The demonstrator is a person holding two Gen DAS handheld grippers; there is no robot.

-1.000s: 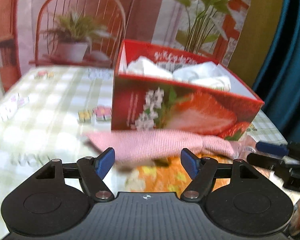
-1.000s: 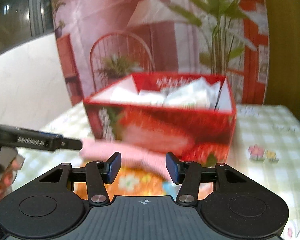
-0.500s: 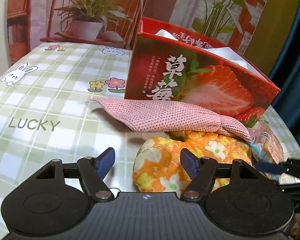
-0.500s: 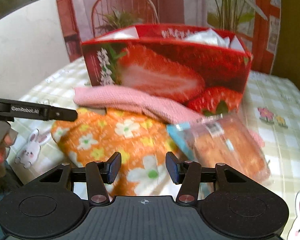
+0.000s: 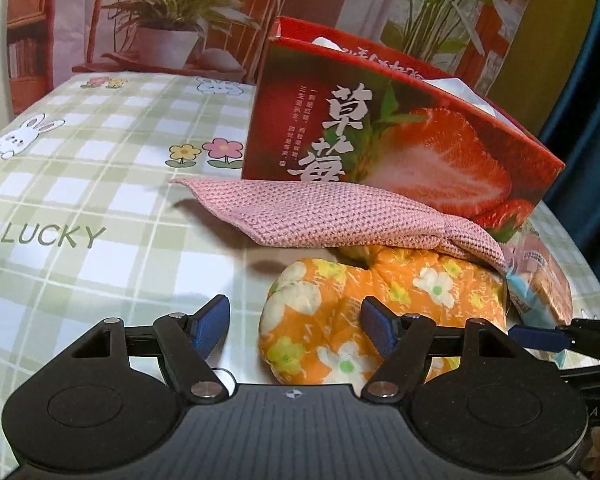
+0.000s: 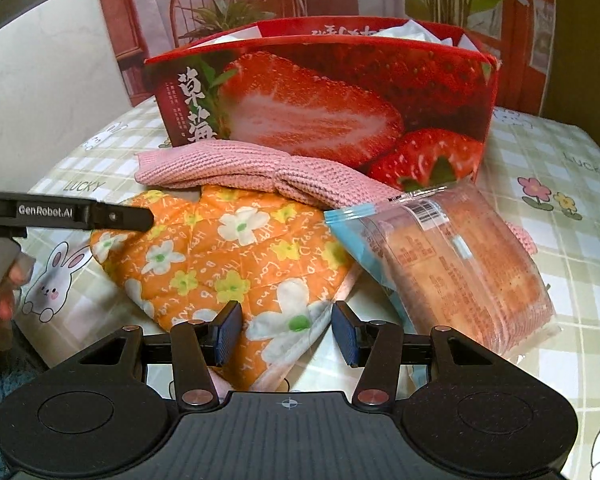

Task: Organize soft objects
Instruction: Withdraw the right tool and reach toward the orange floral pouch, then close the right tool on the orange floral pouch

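While both grippers hang low over the checked tablecloth (image 5: 80, 168), nothing has been picked up: the left gripper (image 5: 294, 330) has its jaws wide apart with the rounded end of the orange flowered pad (image 5: 380, 312) between them but untouched, and the right gripper (image 6: 286, 334) stands partly parted over the pad's near corner, its pads not pressing the cloth. The soft things lie in a loose heap just in front of the red strawberry box (image 6: 320, 100). A pink knitted cloth (image 5: 340, 216) lies draped across the far edge of the orange pad and up against the box wall. A clear bag of bread (image 6: 460, 256) rests beside the pad, on the right gripper's side, overlapping the pink cloth's end. White crumpled things (image 6: 420, 30) already show above the box rim.

My guess is the pad is quilted, light and floppy, so it should fold and sag if lifted by one corner; a pinch on the bound edge or a plump fold would hold better than the flat middle. The knit looks limp and grippy, easy to pinch anywhere, though it will trail. The bread bag seems slippery and crushable, best taken by its sealed blue end. Lifting the pad first would likely drag the pink cloth along
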